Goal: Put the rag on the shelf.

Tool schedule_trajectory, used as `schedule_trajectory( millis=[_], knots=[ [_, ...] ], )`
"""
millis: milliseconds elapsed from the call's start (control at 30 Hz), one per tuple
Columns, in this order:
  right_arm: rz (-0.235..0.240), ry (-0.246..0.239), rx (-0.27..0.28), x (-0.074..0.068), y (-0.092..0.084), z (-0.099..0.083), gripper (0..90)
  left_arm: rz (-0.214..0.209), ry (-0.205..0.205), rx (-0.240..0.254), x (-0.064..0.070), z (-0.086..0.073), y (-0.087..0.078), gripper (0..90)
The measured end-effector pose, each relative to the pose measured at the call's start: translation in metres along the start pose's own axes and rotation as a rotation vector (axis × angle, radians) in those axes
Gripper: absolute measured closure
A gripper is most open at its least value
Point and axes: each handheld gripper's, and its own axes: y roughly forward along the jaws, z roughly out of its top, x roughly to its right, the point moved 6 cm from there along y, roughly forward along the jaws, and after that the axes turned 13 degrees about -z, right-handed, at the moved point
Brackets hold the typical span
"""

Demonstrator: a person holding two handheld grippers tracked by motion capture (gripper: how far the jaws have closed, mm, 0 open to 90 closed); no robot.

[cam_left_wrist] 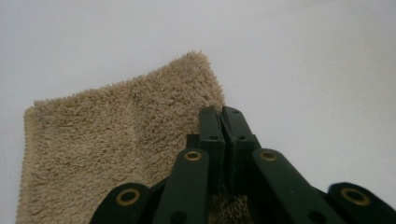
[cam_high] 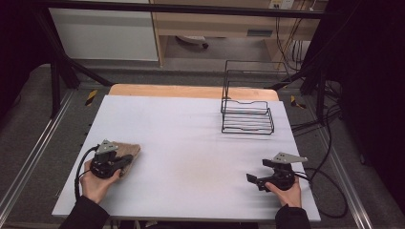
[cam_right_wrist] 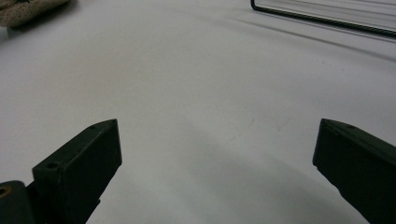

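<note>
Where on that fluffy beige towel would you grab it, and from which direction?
Probably at an edge or corner, coming in low from the person's side. The towel lies flat on the table, so only its thin border offers anything to pinch. The left gripper has its jaws shut on that near edge.

The high view looked forward and down over the whole tabletop (cam_high: pixel 191 138). The left claw (cam_left_wrist: pixel 222 116) camera sat close above the beige towel (cam_left_wrist: pixel 116 140); the right claw (cam_right_wrist: pixel 215 154) camera skimmed low, sharing that towel (cam_right_wrist: pixel 28 11) and the wire rack (cam_right_wrist: pixel 327 21)
</note>
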Motion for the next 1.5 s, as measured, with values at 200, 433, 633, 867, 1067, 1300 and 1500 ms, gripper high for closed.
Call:
schedule_trajectory(
  millis=[200,433,633,867,1067,1300,1500],
  knots=[
    [0.001,-0.005,-0.002,0.000,0.001,0.000,1.9,-0.050,-0.008,0.036,0.018,0.008,0.002,87.4],
    [-0.002,-0.003,-0.003,-0.001,0.001,-0.001,1.9,-0.085,-0.014,0.047,0.036,0.019,0.012,87.3],
    [-0.003,-0.006,-0.006,-0.001,0.001,-0.001,1.9,-0.114,-0.004,0.027,0.058,0.030,0.031,87.2],
    [-0.001,-0.007,-0.003,-0.001,0.001,0.000,2.0,-0.151,0.018,0.017,0.082,0.043,0.057,87.1],
    [-0.001,-0.009,-0.005,-0.001,0.001,-0.001,2.1,-0.176,0.018,0.016,0.096,0.052,0.077,87.0],
    [0.000,-0.009,-0.006,-0.001,0.001,-0.001,2.1,-0.188,0.029,0.007,0.113,0.061,0.098,86.9],
    [-0.003,-0.010,-0.005,-0.001,0.002,-0.001,2.1,-0.189,0.043,-0.009,0.125,0.065,0.121,86.8]
  ],
)
